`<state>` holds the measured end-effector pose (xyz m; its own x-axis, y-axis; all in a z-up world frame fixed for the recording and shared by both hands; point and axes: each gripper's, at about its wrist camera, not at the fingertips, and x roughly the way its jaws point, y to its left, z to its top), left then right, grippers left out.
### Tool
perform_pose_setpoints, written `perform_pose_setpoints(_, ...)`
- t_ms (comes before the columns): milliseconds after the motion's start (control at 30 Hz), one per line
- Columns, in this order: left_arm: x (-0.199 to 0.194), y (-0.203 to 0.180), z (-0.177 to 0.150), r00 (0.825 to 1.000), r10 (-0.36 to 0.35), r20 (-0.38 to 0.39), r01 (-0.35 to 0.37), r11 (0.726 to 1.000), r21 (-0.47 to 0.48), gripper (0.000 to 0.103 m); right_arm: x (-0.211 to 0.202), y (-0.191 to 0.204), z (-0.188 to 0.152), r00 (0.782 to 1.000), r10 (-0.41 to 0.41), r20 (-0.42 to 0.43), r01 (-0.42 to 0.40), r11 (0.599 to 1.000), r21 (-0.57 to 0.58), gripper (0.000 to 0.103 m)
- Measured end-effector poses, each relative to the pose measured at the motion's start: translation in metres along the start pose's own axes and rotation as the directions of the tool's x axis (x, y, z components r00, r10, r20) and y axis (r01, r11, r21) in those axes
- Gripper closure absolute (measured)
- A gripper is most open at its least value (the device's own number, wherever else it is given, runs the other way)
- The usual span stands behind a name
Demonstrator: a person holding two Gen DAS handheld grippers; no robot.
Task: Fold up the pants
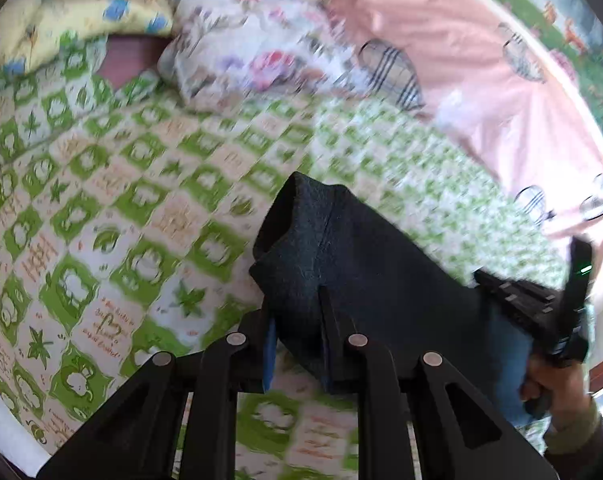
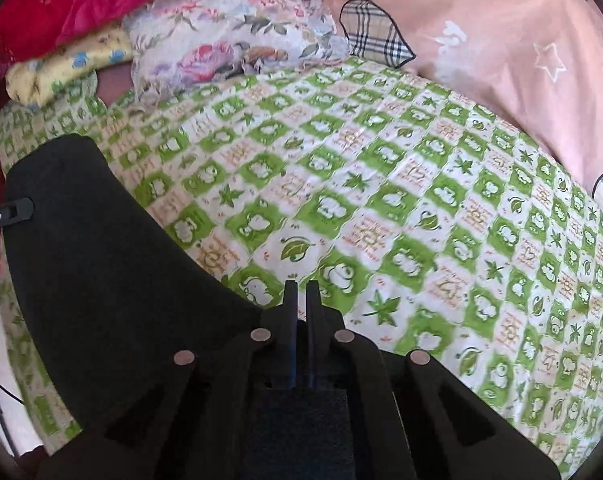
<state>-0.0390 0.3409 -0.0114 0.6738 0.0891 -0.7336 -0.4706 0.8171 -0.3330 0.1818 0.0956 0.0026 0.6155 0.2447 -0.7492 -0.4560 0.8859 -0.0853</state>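
The dark pants (image 1: 341, 248) hang bunched over my left gripper (image 1: 297, 320), which is shut on the cloth above the green patterned bedsheet (image 1: 121, 184). The cloth runs right to the other gripper (image 1: 557, 308), held in a hand at the right edge. In the right wrist view the pants (image 2: 101, 264) spread as a wide dark sheet to the left. My right gripper (image 2: 301, 292) has its fingers nearly together, with dark cloth pinched low between them at their base.
A floral pillow (image 2: 237, 40), a yellow pillow (image 2: 65, 68) and a red blanket (image 2: 81, 0) lie at the head of the bed. A pink quilt (image 2: 501, 48) lies along the right side. The green sheet (image 2: 381, 200) covers the middle.
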Motion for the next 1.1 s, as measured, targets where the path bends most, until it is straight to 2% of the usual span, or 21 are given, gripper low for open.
perform_pose_setpoints(67, 0.005, 0.008, -0.007, 1.000, 0.009, -0.008, -0.009, 1.000, 0.005, 0.087, 0.000, -0.003, 0.000, 1.000, 0.003, 0.009, -0.004, 1.000, 0.022, 0.099)
perform_pose_setpoints(233, 0.022, 0.000, -0.026, 0.994, 0.113, -0.010, -0.110, 0.986, 0.123, 0.086, 0.010, -0.005, -0.004, 1.000, -0.003, -0.001, 0.003, 0.999, 0.053, 0.099)
perform_pose_setpoints(333, 0.026, -0.002, -0.028, 0.990, 0.140, -0.011, -0.137, 0.978, 0.156, 0.084, 0.015, -0.012, -0.006, 1.000, 0.024, -0.006, -0.024, 0.994, 0.105, 0.099)
perform_pose_setpoints(367, 0.023, -0.002, -0.026, 0.990, 0.140, -0.010, -0.136, 0.978, 0.158, 0.078, 0.014, -0.015, -0.007, 0.999, 0.042, -0.005, -0.041, 0.991, 0.127, 0.099)
perform_pose_setpoints(433, 0.013, 0.000, -0.022, 0.989, 0.147, -0.001, -0.145, 0.977, 0.156, 0.069, 0.005, -0.023, -0.009, 1.000, 0.001, 0.008, -0.002, 0.986, 0.166, 0.099)
perform_pose_setpoints(500, 0.002, 0.004, -0.019, 0.985, 0.169, 0.025, -0.171, 0.974, 0.150, 0.058, -0.007, -0.031, -0.013, 1.000, 0.014, 0.018, -0.017, 0.980, 0.196, 0.098)
perform_pose_setpoints(567, -0.009, 0.007, -0.017, 0.987, 0.159, 0.035, -0.162, 0.976, 0.143, 0.057, -0.024, -0.040, -0.022, 0.999, 0.038, 0.028, -0.044, 0.971, 0.236, 0.098)
perform_pose_setpoints(667, -0.029, 0.008, -0.014, 0.981, 0.183, 0.071, -0.190, 0.975, 0.112, 0.058, -0.049, -0.046, -0.038, 0.998, 0.052, 0.042, -0.061, 0.964, 0.260, 0.098)
perform_pose_setpoints(767, -0.047, 0.006, -0.012, 0.984, 0.148, 0.095, -0.156, 0.984, 0.082, 0.058, -0.072, -0.053, -0.062, 0.997, 0.063, 0.039, -0.072, 0.949, 0.308, 0.090)
perform_pose_setpoints(800, -0.052, 0.003, -0.012, 0.987, 0.128, 0.097, -0.136, 0.988, 0.077, 0.057, -0.078, -0.055, -0.069, 0.996, 0.072, 0.048, -0.084, 0.943, 0.323, 0.084)
perform_pose_setpoints(833, -0.054, -0.001, -0.012, 0.989, 0.111, 0.095, -0.119, 0.990, 0.079, 0.057, -0.088, -0.058, -0.080, 0.995, 0.076, 0.060, -0.092, 0.935, 0.344, 0.071)
perform_pose_setpoints(900, -0.055, -0.013, -0.012, 0.993, 0.080, 0.084, -0.088, 0.991, 0.097, 0.055, -0.103, -0.062, -0.100, 0.995, 0.064, 0.075, -0.088, 0.921, 0.379, 0.056)
perform_pose_setpoints(1100, -0.041, -0.066, -0.026, 0.999, 0.006, 0.037, -0.013, 0.981, 0.192, 0.054, -0.144, -0.078, -0.165, 0.997, 0.019, 0.079, -0.055, 0.871, 0.489, 0.055)
